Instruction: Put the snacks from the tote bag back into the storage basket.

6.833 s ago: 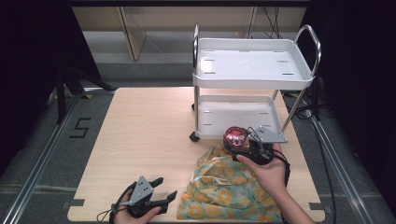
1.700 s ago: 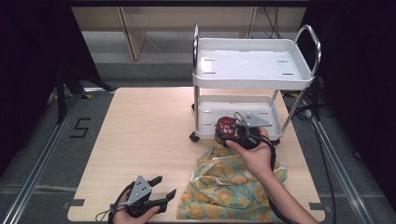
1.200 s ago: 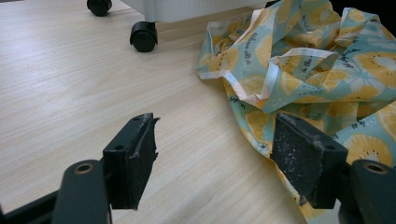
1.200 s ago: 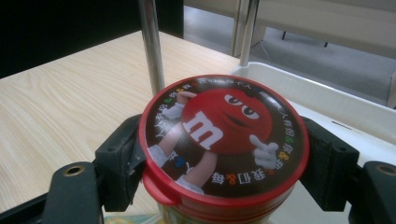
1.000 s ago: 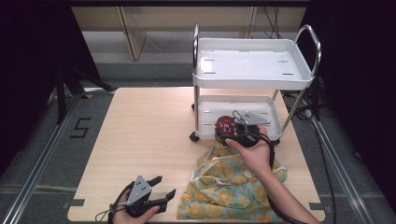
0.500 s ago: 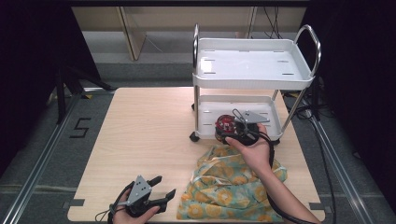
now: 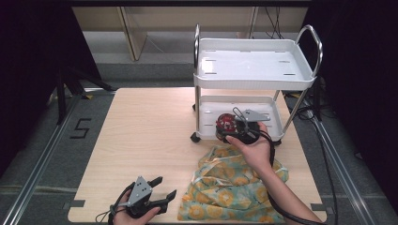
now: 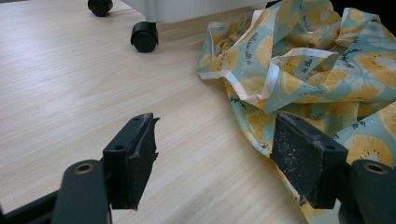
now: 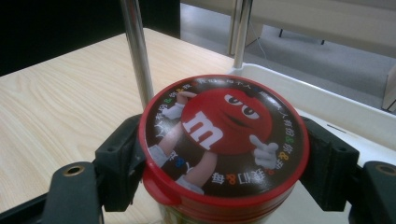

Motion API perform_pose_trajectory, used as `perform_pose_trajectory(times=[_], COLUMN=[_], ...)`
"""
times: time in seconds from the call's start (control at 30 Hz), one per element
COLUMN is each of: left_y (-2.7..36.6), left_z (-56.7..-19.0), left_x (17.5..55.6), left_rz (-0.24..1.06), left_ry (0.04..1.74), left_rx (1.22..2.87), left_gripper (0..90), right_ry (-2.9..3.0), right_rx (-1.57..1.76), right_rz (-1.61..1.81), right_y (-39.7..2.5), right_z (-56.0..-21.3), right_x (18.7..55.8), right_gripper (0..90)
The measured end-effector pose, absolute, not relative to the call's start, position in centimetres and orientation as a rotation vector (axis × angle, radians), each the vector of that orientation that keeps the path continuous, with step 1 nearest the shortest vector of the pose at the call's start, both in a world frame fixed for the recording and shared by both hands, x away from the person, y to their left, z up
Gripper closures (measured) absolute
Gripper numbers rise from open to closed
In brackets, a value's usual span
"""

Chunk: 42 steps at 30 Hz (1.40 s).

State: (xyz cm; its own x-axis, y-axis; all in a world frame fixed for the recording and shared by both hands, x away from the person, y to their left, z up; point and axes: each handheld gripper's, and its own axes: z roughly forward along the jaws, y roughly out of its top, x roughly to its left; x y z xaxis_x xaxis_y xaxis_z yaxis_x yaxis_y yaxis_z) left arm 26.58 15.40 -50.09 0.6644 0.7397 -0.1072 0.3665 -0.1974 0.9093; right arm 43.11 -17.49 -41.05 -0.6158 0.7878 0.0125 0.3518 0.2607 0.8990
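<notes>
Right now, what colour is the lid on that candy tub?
Red-rimmed lid, dark brown face, red cartoon character; clearest in the right gripper view.

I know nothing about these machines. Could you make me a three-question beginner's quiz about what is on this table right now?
1. True or false: the right gripper is shut on the red-lidded candy tub.
2. What lies beside the open left gripper?
A. yellow-patterned cloth bag
B. a spoon
C. a book
3. Fill in: the tub is at the white cart's ____ shelf.

Key: 1 true; 2 A; 3 lower.
</notes>
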Motion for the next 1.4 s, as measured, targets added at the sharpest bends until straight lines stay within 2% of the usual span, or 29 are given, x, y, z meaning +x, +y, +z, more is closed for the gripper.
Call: perform_pose_trajectory(times=[1.4], left_y=[15.4], left_z=[-50.1], left_x=[26.5], left_rz=[0.439], left_ry=[0.887], left_rx=[1.810], left_gripper=[30.1], right_ry=[2.098], right_rx=[1.046], right_rz=[1.300], right_y=[-17.0], right_z=[-40.4], right_x=[44.1], right_gripper=[26.7])
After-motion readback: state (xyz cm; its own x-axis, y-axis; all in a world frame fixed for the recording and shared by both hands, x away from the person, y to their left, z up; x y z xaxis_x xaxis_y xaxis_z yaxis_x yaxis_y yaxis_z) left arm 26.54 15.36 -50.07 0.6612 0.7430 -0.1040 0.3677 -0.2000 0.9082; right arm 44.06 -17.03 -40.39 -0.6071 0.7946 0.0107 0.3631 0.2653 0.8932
